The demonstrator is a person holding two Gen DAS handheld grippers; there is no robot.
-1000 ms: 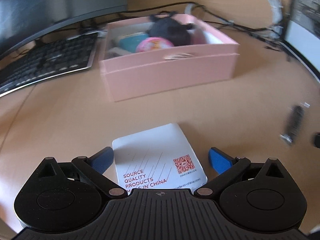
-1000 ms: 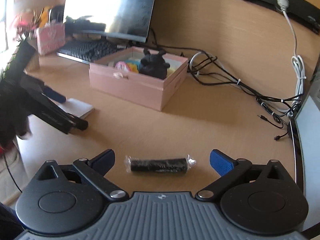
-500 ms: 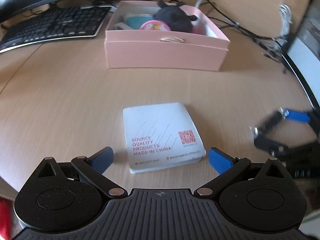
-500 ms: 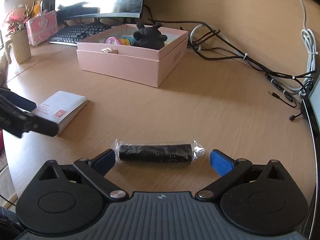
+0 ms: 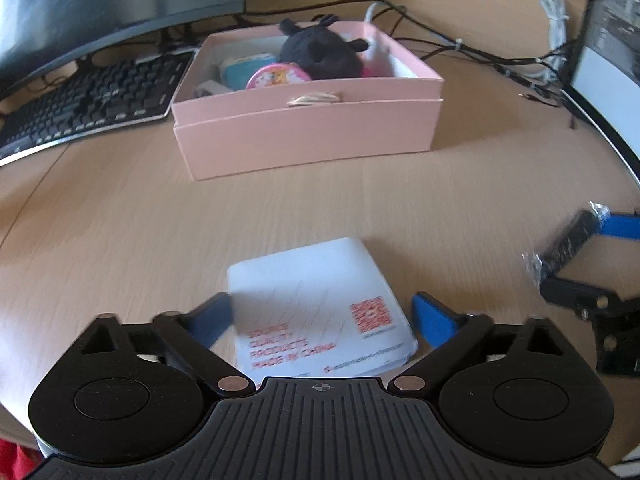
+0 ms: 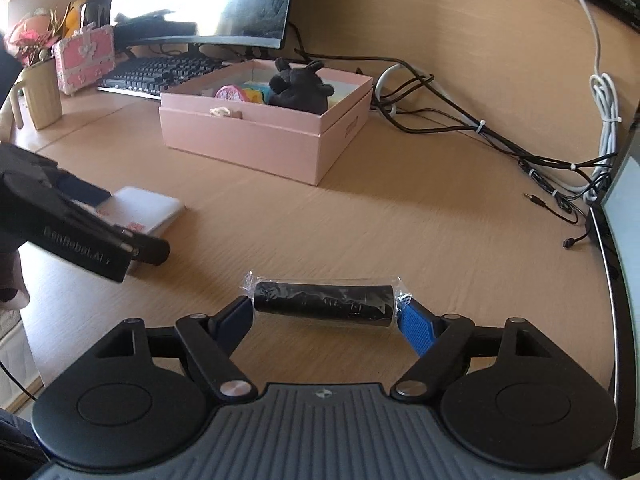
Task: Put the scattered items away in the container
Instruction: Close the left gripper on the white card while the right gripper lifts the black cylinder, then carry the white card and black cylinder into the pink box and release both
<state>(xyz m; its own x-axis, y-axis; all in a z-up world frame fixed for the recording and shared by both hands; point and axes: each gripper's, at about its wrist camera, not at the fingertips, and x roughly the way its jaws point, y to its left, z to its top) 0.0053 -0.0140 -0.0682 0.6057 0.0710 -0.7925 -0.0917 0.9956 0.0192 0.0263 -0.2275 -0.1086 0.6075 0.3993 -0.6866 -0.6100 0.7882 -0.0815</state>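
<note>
Presently both jaws are closing: left gripper [image 5: 322,318] straddles the white box [image 5: 320,308], right gripper [image 6: 326,320] the wrapped black roll [image 6: 325,305]. Ahead, the pink container [image 6: 256,136]; keyboard [image 5: 92,100] and cables [image 6: 460,120] flank it.

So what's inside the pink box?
In the pink box sit a black plush toy, a round pink tin and something light blue. Whatever lies beneath them is hidden.

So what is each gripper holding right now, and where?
Right gripper is closing on the black roll's ends; left gripper is closing around the white box's sides.
</note>
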